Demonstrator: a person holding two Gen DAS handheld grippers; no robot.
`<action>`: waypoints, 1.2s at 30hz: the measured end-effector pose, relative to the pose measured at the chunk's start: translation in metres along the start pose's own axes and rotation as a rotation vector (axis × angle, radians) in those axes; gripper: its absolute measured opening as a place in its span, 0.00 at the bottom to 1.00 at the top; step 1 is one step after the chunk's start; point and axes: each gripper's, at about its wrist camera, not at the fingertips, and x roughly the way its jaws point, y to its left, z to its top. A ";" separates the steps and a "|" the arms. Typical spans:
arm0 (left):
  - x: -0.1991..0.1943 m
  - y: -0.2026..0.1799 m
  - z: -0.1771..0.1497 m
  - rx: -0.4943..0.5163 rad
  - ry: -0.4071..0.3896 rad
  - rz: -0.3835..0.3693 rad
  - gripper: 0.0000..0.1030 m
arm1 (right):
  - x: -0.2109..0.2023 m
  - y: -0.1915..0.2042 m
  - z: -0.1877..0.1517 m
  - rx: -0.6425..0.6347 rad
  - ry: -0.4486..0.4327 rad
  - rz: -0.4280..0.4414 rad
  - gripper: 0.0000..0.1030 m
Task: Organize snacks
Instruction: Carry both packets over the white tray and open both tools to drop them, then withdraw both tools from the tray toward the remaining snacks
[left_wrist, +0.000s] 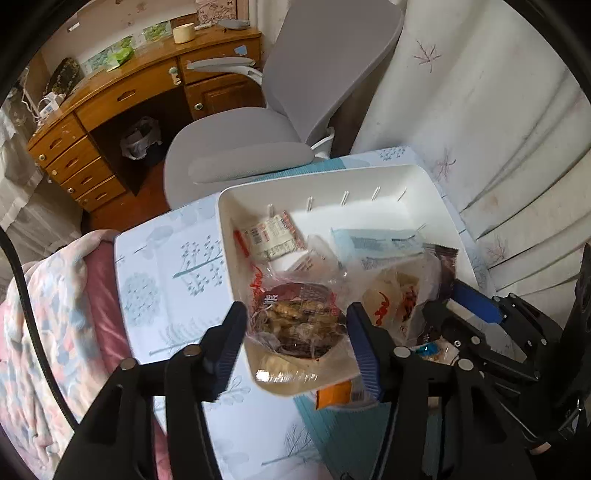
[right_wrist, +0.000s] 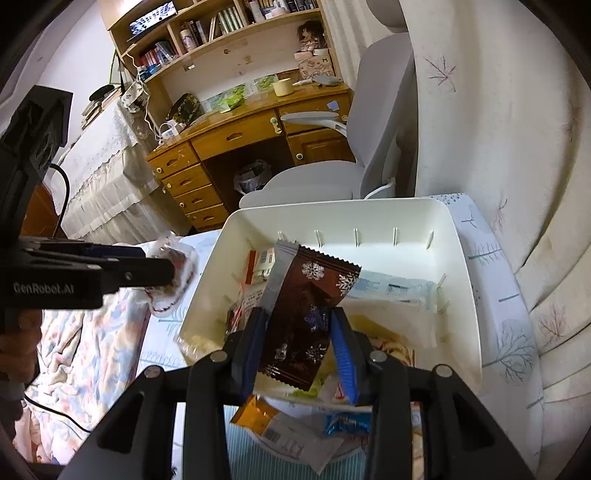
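Here, in the left wrist view, the left hand-held gripper (left_wrist: 297, 334) clamps a clear bag of brown snacks (left_wrist: 297, 321) over the white bin (left_wrist: 332, 181) on the bed (left_wrist: 177, 258). In the right wrist view, the right hand-held gripper (right_wrist: 297, 345) pinches a brown snowflake packet (right_wrist: 304, 317) above that bin.

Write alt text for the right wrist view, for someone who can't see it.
The right tongs grip a dark brown snowflake-printed snack packet above a white plastic bin already holding wrapped snacks. At left, the left tongs hold a clear-wrapped snack.
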 end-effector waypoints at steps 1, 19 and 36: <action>0.002 0.000 0.001 -0.002 -0.008 -0.003 0.57 | 0.002 -0.001 0.001 0.003 0.000 -0.002 0.36; -0.025 0.016 -0.025 -0.040 -0.015 -0.053 0.75 | -0.027 -0.007 -0.014 0.106 0.014 -0.062 0.63; -0.076 0.026 -0.095 -0.103 -0.147 -0.082 0.79 | -0.076 -0.014 -0.091 0.210 -0.033 -0.147 0.70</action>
